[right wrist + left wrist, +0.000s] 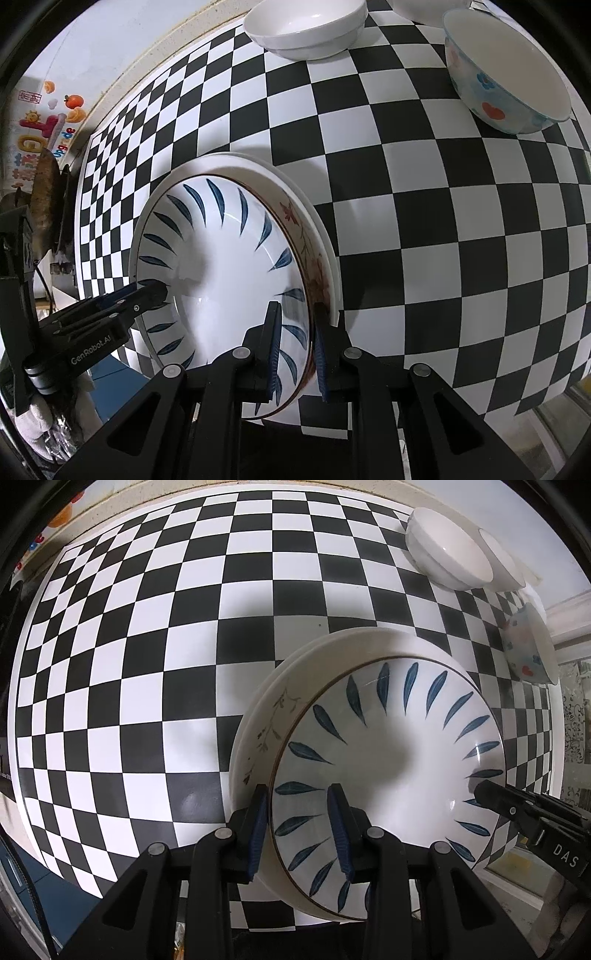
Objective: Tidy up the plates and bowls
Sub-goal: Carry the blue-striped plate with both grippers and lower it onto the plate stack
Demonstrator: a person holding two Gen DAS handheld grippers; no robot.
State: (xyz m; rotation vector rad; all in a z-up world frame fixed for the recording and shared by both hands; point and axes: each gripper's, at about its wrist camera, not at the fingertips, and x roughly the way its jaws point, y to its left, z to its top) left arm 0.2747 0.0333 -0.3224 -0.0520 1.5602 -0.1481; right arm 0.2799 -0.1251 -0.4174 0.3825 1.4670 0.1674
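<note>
A stack of plates sits on the checkered table: a blue-leaf plate (388, 768) on top, a floral-rim plate (271, 723) under it, a plain white plate (354, 635) lowest. My left gripper (301, 830) is shut on the stack's rim on one side. My right gripper (297, 354) is shut on the rim of the blue-leaf plate (229, 258) on the opposite side, its outer finger over the floral-rim plate (314, 266). Each gripper shows in the other's view: the right (517, 808), the left (122, 310).
Two white bowls (447, 550) stand at the table's far edge, seen also in the right wrist view (306, 29). A bowl with hearts and flowers (506, 70) stands beside them (528, 653). A dark pan (44, 195) lies off the table's left end.
</note>
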